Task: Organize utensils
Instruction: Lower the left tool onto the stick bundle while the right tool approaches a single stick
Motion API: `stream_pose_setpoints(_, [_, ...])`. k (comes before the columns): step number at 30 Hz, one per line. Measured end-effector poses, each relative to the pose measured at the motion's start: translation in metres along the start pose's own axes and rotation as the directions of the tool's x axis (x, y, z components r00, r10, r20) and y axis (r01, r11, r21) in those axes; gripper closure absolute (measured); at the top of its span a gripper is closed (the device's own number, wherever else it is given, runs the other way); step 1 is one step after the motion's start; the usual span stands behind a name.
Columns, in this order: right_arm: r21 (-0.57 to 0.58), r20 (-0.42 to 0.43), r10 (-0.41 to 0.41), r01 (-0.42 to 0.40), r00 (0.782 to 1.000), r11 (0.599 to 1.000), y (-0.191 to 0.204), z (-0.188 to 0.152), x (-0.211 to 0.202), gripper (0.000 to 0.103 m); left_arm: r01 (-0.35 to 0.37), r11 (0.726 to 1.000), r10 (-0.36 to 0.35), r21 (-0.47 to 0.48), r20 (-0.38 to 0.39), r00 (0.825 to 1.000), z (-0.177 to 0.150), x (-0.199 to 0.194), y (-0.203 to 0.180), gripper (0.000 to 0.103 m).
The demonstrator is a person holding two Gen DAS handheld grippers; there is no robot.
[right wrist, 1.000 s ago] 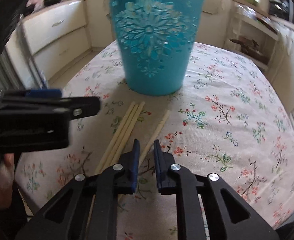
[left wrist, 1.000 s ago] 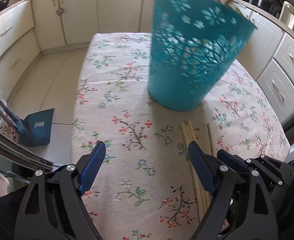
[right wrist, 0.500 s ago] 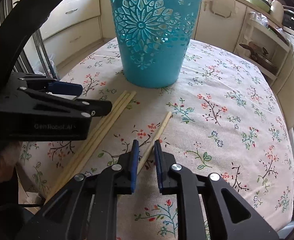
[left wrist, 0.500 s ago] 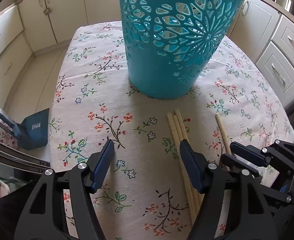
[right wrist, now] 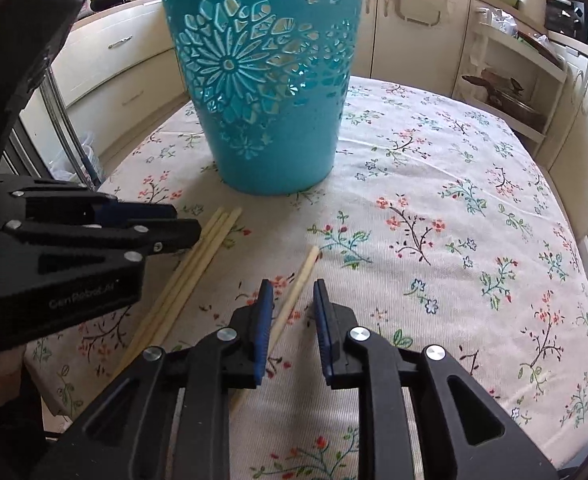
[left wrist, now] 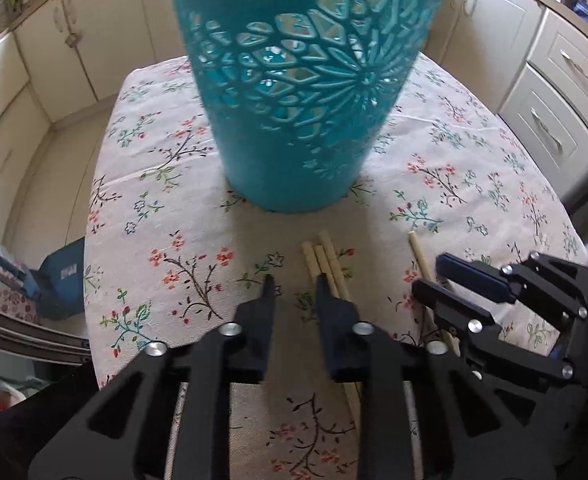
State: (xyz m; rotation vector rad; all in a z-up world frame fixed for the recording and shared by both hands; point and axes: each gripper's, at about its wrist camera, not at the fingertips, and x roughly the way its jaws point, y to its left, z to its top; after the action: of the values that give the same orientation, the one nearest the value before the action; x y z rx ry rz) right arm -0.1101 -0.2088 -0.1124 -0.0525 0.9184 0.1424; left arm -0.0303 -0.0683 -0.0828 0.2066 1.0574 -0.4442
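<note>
Floral tablecloth (right wrist: 434, 184) — cream cabinets (right wrist: 109, 60), seemingly kitchen.

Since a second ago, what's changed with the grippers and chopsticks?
The left gripper went from wide open to nearly shut and is closing beside the bundle of three chopsticks, nothing visibly between its fingers. It also drew nearer the teal basket. The right gripper opened slightly, straddling the single chopstick without clamping it. Chopsticks, basket and tablecloth stayed put.
</note>
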Motion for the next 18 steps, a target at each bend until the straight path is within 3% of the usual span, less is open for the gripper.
stream_pose_setpoints(2, [0.001, 0.003, 0.003, -0.003, 1.000, 1.000, 0.000, 0.001, 0.000, 0.081, 0.000, 1.000, 0.000, -0.004, -0.019, 1.000, 0.000, 0.001, 0.001, 0.089])
stream_pose_setpoints(8, [0.006, 0.008, 0.007, -0.007, 1.000, 1.000, -0.003, 0.002, 0.002, 0.077, 0.093, 0.988, -0.098, -0.124, -0.031, 0.995, 0.001, -0.002, 0.023, 0.089])
stream_pose_setpoints(13, [0.006, 0.010, 0.011, -0.011, 1.000, 1.000, -0.004, 0.002, 0.002, 0.075, 0.124, 0.988, -0.126, -0.091, -0.017, 0.992, 0.000, -0.011, 0.014, 0.088])
stream_pose_setpoints(18, [0.005, 0.010, 0.014, -0.014, 1.000, 1.000, -0.004, 0.002, 0.001, 0.075, 0.094, 0.993, -0.096, -0.071, -0.037, 0.995, -0.002, -0.006, 0.008, 0.088])
